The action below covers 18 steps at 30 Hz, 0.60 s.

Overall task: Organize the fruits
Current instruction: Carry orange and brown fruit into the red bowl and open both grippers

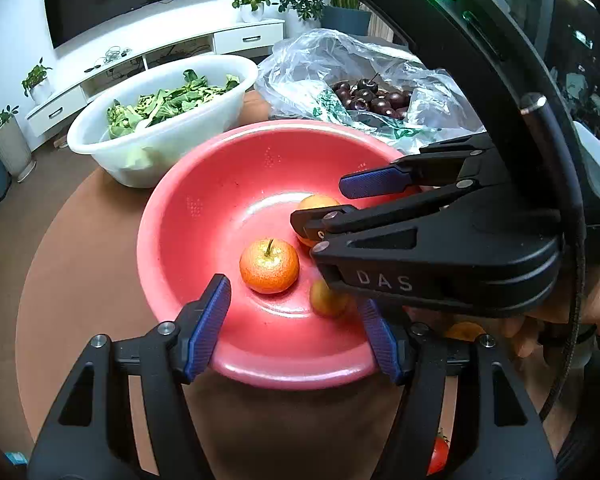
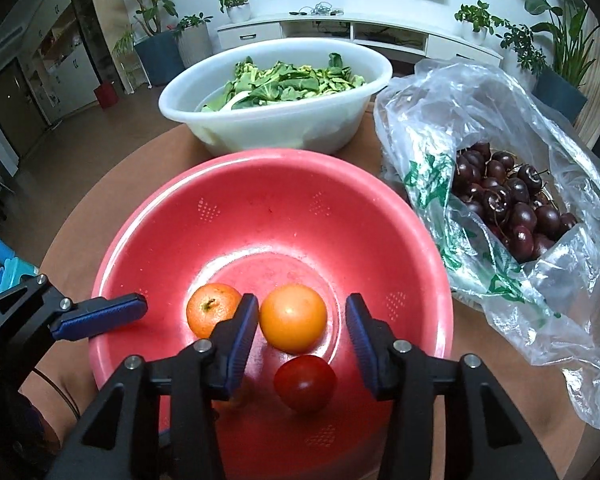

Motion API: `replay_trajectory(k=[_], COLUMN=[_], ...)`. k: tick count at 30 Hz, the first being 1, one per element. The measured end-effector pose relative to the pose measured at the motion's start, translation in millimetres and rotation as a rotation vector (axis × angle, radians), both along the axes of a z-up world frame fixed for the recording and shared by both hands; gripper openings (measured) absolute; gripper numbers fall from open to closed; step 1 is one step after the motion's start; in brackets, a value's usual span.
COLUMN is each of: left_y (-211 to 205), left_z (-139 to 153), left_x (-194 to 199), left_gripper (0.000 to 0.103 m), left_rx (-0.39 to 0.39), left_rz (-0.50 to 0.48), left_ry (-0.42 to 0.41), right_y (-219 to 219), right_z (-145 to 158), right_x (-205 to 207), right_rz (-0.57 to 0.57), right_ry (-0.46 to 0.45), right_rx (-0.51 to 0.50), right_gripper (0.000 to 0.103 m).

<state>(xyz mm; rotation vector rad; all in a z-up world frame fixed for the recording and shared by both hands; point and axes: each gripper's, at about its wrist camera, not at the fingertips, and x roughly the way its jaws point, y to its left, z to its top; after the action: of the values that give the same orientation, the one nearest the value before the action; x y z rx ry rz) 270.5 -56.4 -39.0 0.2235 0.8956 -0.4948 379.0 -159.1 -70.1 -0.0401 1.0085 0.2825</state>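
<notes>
1. A red bowl [image 2: 148, 240] sits on a round brown table [image 1: 80, 248], near the cameras.
2. Three fruits lie in the bowl: a tangerine [image 2: 214, 315] with a stem on the left, an orange [image 2: 293, 318] beside it, and a red tomato [image 2: 305, 384] nearer.
3. The right gripper [image 2: 302, 344] hangs over the near side of the bowl. Its jaws are open. The orange sits between the blue pads [image 2: 242, 340] but they do not press on it.
4. The left gripper [image 1: 296, 324] hangs over the near rim of the bowl. Its jaws are wide open and hold nothing. In its view the tangerine [image 1: 269, 266] lies just past the tips.
5. Seen from the left wrist, the right gripper [image 1: 324, 204] reaches into the bowl from the right.
6. A white tub [image 2: 276, 120] of green leaves [image 2: 284, 80] stands behind the bowl.
7. To the right lies a clear bag [image 2: 560, 280] with dark cherries [image 2: 508, 200] in it.
</notes>
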Motion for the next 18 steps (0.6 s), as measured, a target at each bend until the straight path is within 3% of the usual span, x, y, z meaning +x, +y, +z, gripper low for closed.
replay_trajectory(k=[3, 6, 10, 18], left_y=[4.9, 15.0, 31.6, 63.1], left_z=[7.0, 17.0, 28.7, 29.4], left_x=[-5.8, -16.7, -39.8, -113.4], left_gripper=[0.066, 0.079, 0.090, 0.092], left_rx=[-0.022, -0.052, -0.087, -0.144], left_rz=[0.007, 0.030, 0.048, 0.083], left_ry=[-0.005, -0.022, -0.040, -0.027], right_y=[-1.2, -8.6, -23.7, -58.6], right_z=[4.1, 15.5, 39.3, 58.3], right_x=[-3.1, -10.4, -32.4, -120.2], right_rz=[-0.002, -0.020, -0.041, -0.069], right_ry=[-0.007, -0.030, -0.077, -0.133], right_rx=[-0.001, 0.023, 0.090, 0.219], right_gripper=[0.050, 0.053, 0.066, 0.069])
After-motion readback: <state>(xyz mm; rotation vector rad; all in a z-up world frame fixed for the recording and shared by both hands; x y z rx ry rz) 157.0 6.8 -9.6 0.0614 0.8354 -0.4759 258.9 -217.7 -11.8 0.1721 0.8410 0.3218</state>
